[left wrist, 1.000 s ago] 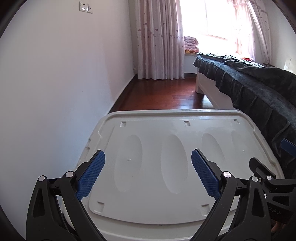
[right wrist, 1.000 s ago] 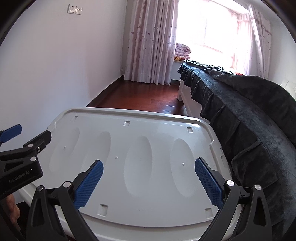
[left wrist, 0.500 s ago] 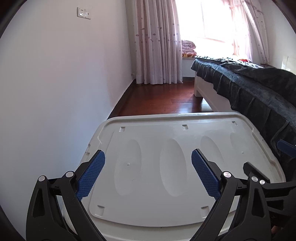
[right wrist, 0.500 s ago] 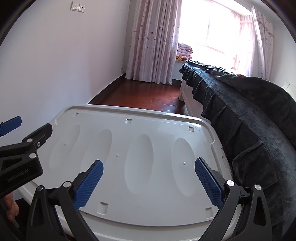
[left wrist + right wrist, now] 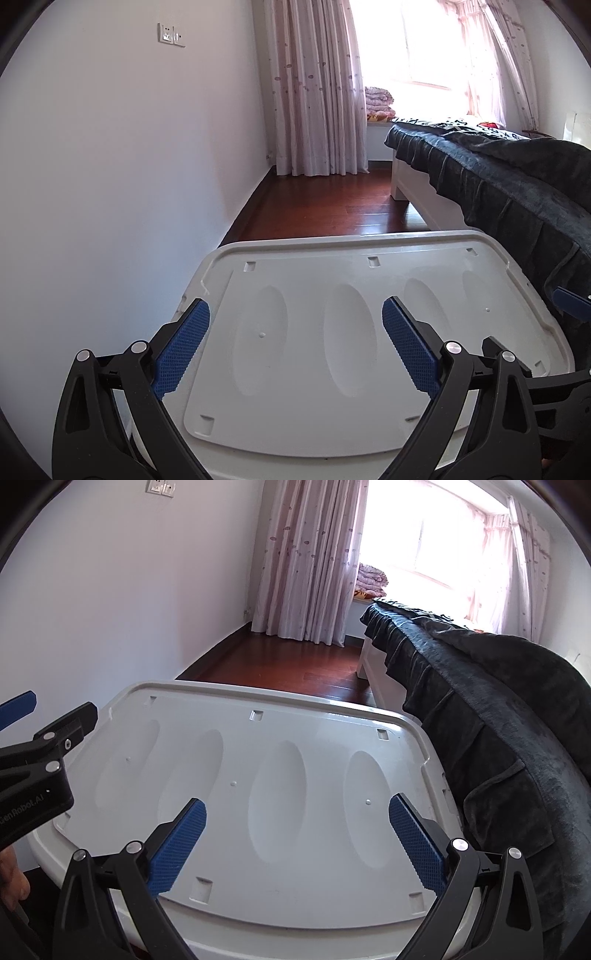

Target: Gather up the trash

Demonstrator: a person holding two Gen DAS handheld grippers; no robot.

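Observation:
A white plastic storage-box lid [image 5: 332,413] with oval dents lies flat below both grippers; it also shows in the right wrist view [image 5: 295,867]. My left gripper [image 5: 295,314] is open and empty above its near left part. My right gripper [image 5: 297,808] is open and empty above its near right part. The left gripper's side shows at the left edge of the right wrist view [image 5: 37,760]. No trash shows in either view.
A white wall [image 5: 110,166] stands close on the left. A bed with a dark blanket [image 5: 498,709] runs along the right, touching the box's side. Red-brown wood floor [image 5: 325,206] lies beyond the box, up to pink curtains [image 5: 314,92] and a bright window.
Both views have tilted upward a little: the lid sits lower in the frames and more of the floor and the window shows. Both grippers stay open.

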